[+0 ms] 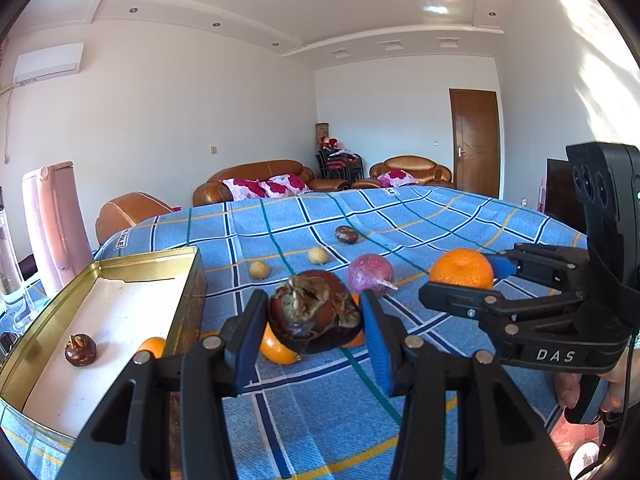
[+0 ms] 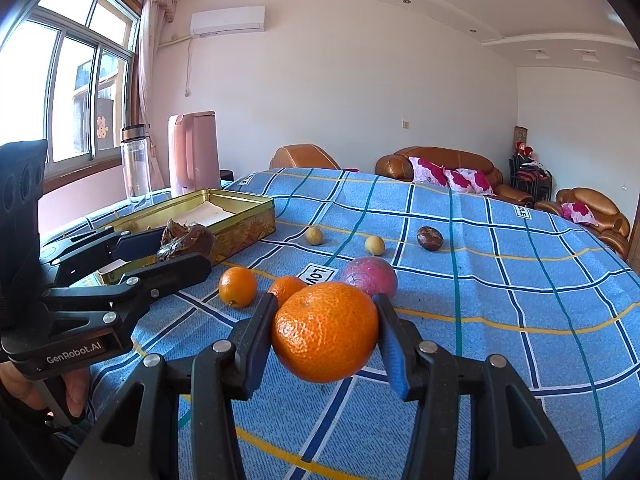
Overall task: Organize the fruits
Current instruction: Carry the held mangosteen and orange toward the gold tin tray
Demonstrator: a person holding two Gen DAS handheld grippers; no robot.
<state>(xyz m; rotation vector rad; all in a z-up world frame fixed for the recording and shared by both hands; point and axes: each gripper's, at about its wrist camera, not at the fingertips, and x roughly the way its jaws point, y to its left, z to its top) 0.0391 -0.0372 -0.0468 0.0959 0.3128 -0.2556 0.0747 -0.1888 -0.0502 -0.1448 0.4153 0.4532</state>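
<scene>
The left gripper (image 1: 314, 320) is clenched on a dark brown fruit (image 1: 314, 312) with a dry, flaky crown, and holds it in the air above the blue checked cloth (image 1: 420, 216) that covers the bench. The right gripper (image 2: 326, 336) is grasping a big orange (image 2: 326, 332) between its blue pads, also lifted above the cloth. Seen from the left wrist, this orange (image 1: 462, 269) is to the right of the brown fruit, and the two grippers are side by side, near but apart. To the left stands a golden tin tray (image 1: 190, 268) with a pale lining; one small brown fruit (image 1: 80, 349) already lies inside it, near the front wall. On the cloth below the grippers lie two smaller oranges (image 2: 237, 286), close to each other, and the nearer one is just beside a reddish-purple fruit (image 2: 370, 274). Further back are two small yellowish round fruits (image 2: 314, 236), and one more dark brown fruit (image 2: 430, 238) is to the right of them. Behind the tray stand a pink jug (image 2: 194, 152) and a clear bottle (image 2: 136, 164) with a dark lid. A person's fingers (image 2: 76, 392) are visible under the handle of the left gripper.
</scene>
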